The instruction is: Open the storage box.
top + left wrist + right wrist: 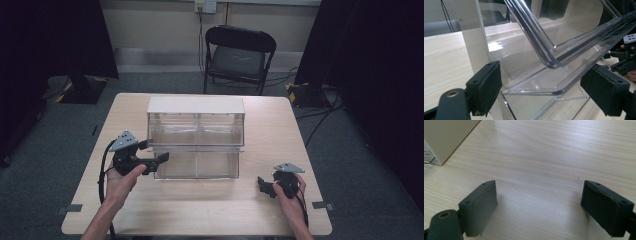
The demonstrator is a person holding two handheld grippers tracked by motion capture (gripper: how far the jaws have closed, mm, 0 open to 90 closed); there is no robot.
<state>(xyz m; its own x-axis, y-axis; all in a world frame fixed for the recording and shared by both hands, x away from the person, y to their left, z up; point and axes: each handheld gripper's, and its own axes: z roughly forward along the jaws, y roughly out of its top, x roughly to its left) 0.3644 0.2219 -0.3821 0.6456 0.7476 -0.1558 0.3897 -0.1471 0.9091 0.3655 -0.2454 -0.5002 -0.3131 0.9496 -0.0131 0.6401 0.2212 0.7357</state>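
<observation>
A clear plastic drawer unit with a white top (196, 106) stands mid-table. Its lower drawer (197, 165) is pulled out toward the front. My left gripper (154, 151) is open at that drawer's left front corner. In the left gripper view, the clear drawer corner (529, 62) lies between the spread jaws of the left gripper (544, 92) and the pads do not touch it. My right gripper (264, 186) is open over the bare table (549, 150) at the front right, away from the unit. Nothing lies between the jaws of the right gripper (539, 202).
The unit's white side wall (446, 135) shows at the upper left of the right gripper view. A black folding chair (239, 57) stands behind the table, dark curtains hang on both sides, and cables run across the floor (320, 115).
</observation>
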